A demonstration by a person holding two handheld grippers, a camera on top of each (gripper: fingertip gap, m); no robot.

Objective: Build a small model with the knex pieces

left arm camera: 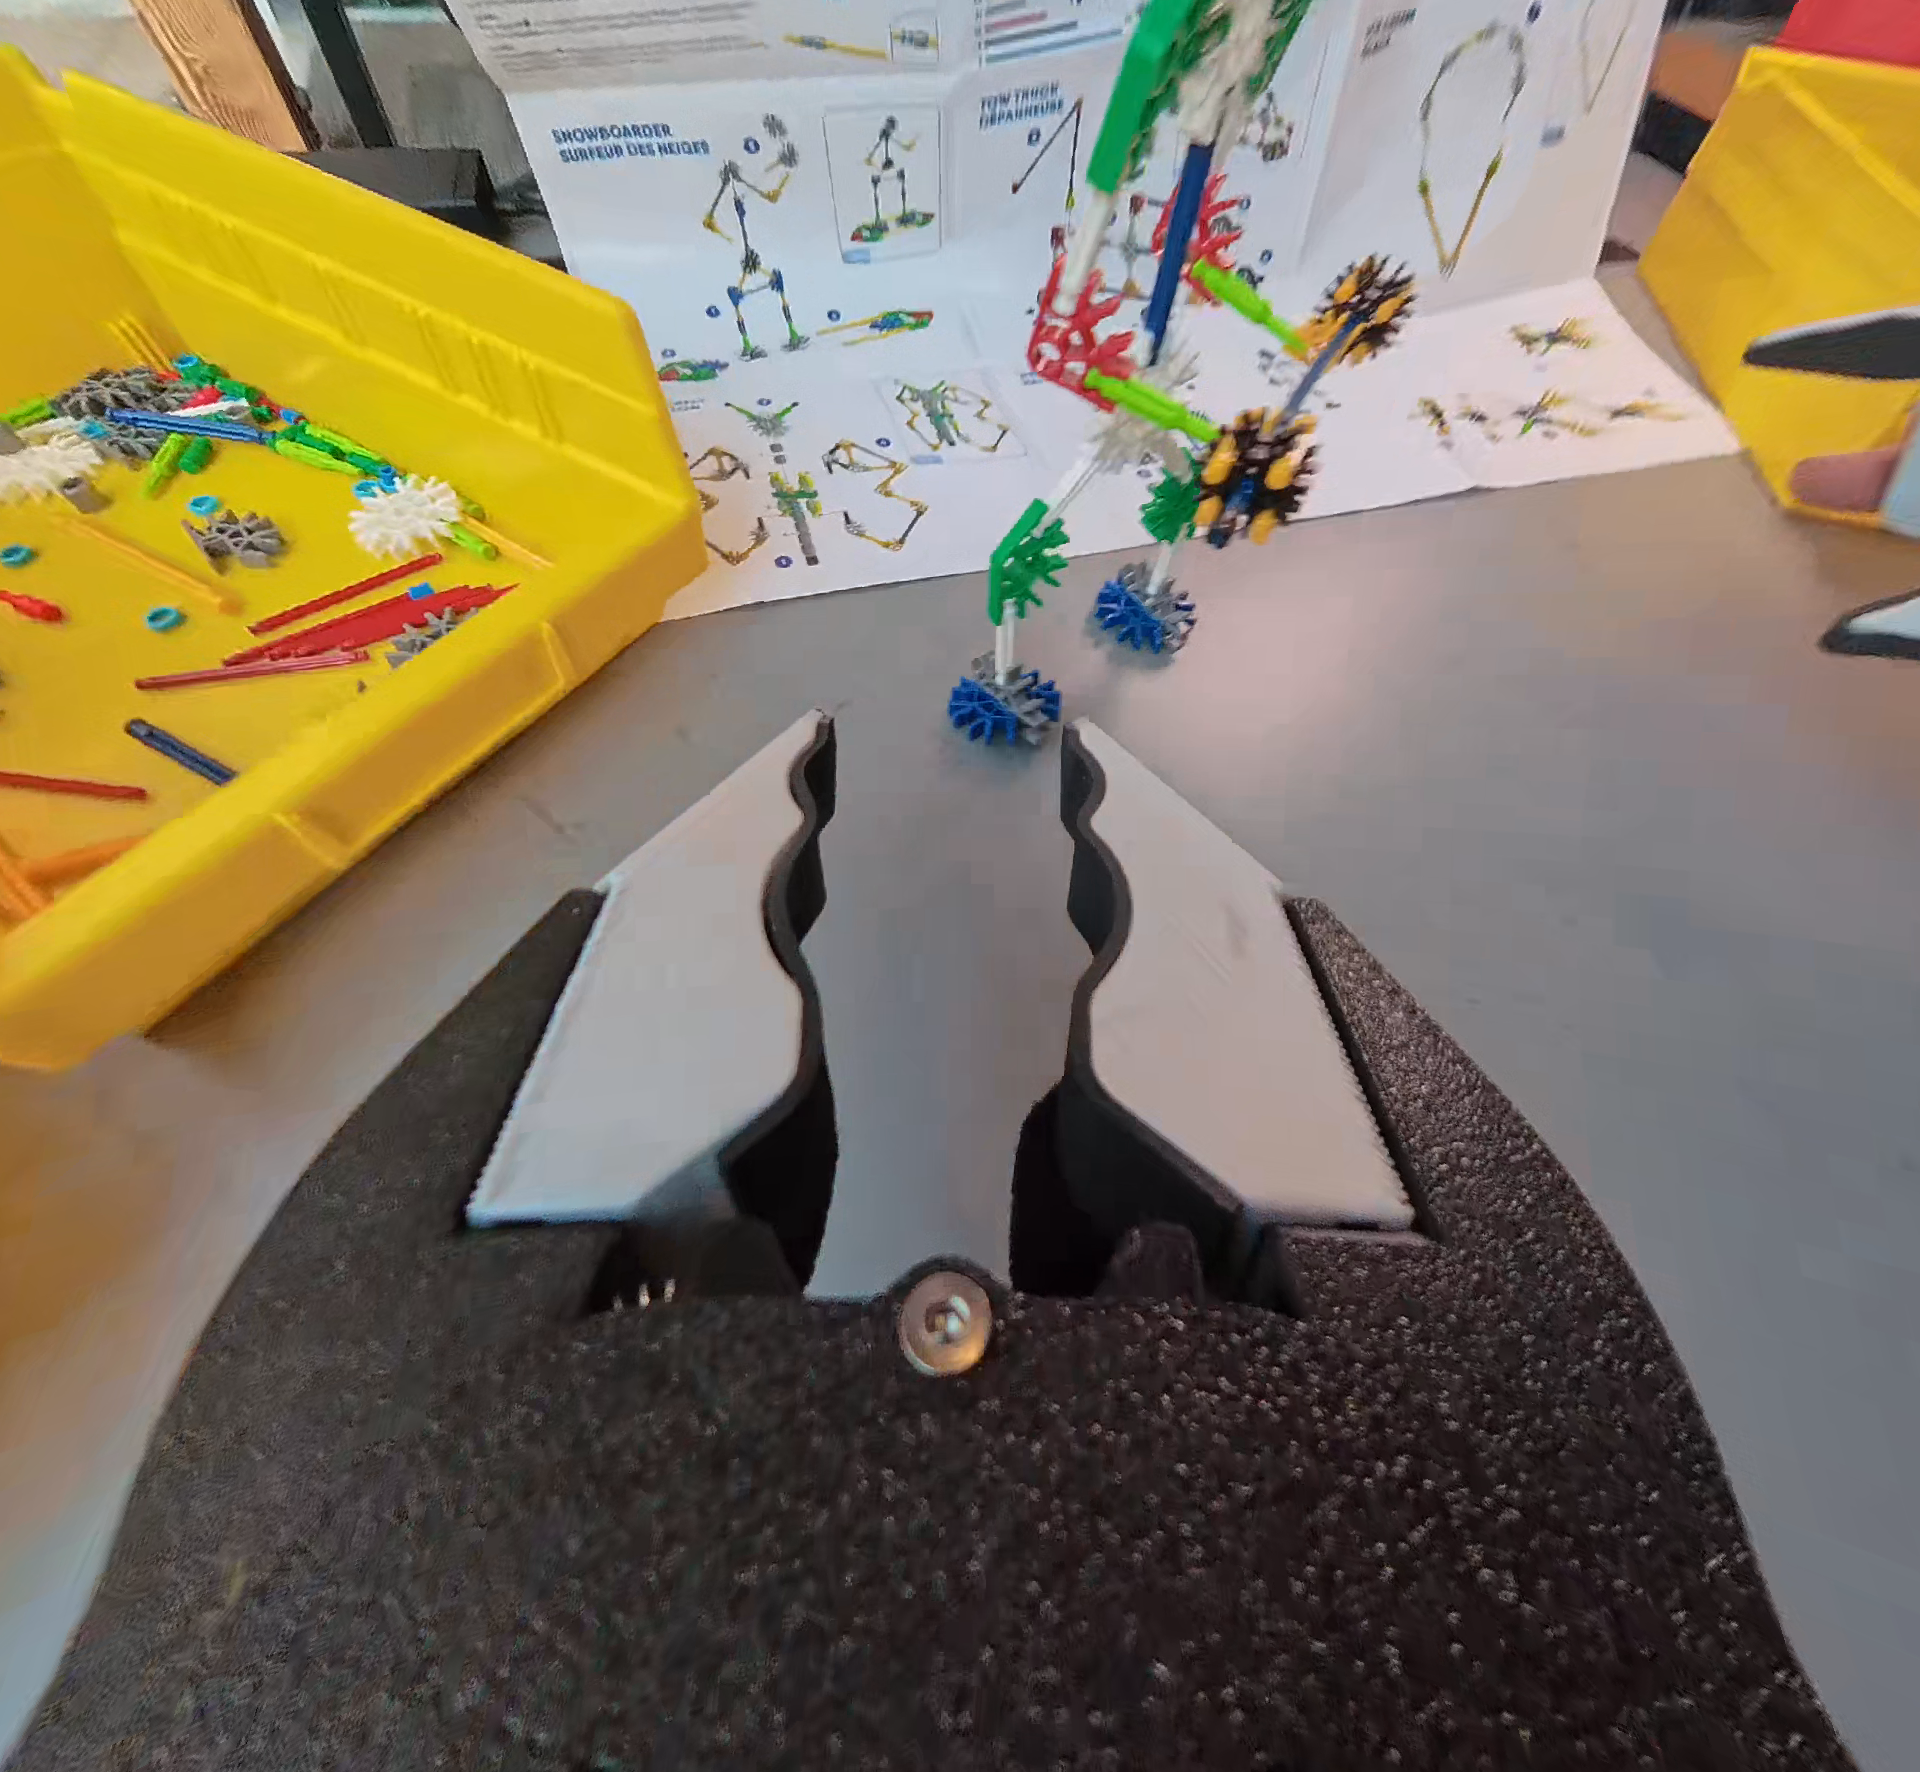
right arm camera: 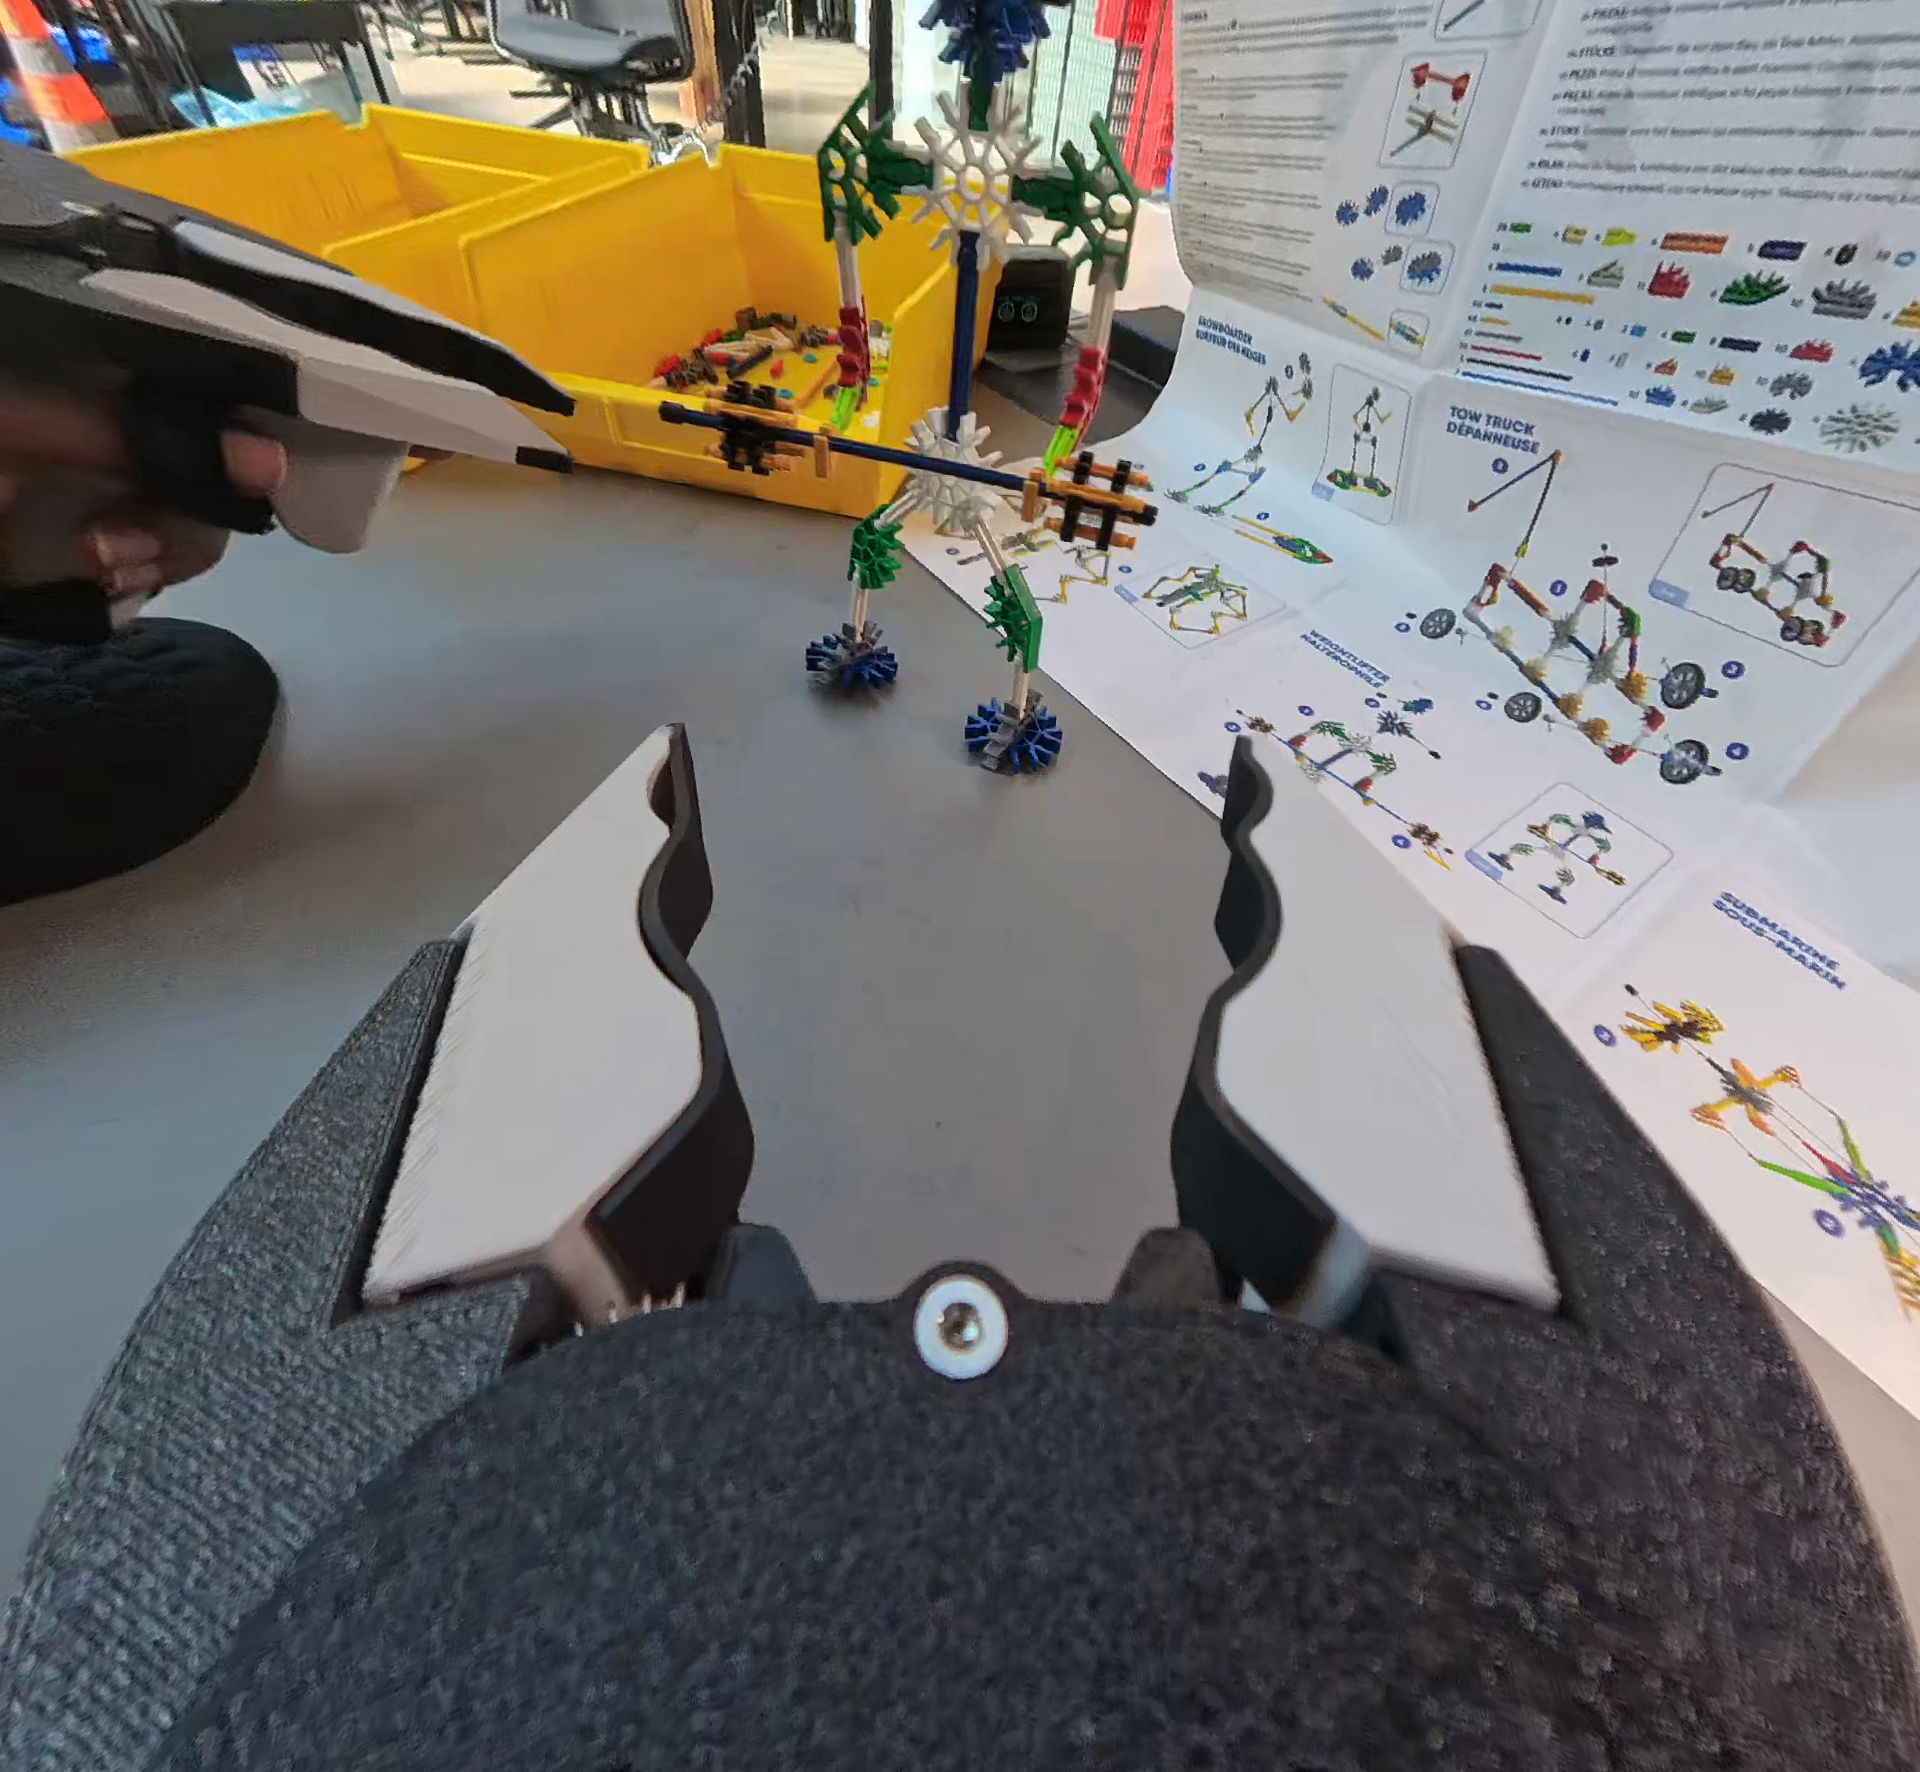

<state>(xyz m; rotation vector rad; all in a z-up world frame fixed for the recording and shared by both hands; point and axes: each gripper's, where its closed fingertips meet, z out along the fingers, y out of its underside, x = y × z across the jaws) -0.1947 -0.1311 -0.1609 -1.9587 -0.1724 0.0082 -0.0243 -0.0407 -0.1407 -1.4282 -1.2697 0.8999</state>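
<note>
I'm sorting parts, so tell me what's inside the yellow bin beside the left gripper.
The yellow bin holds loose building-toy pieces: red rods, a blue rod, green rods, white snowflake connectors, grey connectors and small blue rings. Its near wall and the frame edge hide the remaining floor.

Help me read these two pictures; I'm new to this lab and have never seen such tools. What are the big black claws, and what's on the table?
Each picture comes from a camera mounted on a hand-held two-finger gripper, looking along its fingers. The left gripper and the right gripper are both open and hold nothing. On the grey tabletop stands a colourful rod-and-connector toy figure on blue feet. Behind it lies an unfolded paper instruction sheet. A yellow plastic bin holds loose toy rods and connectors.
</note>
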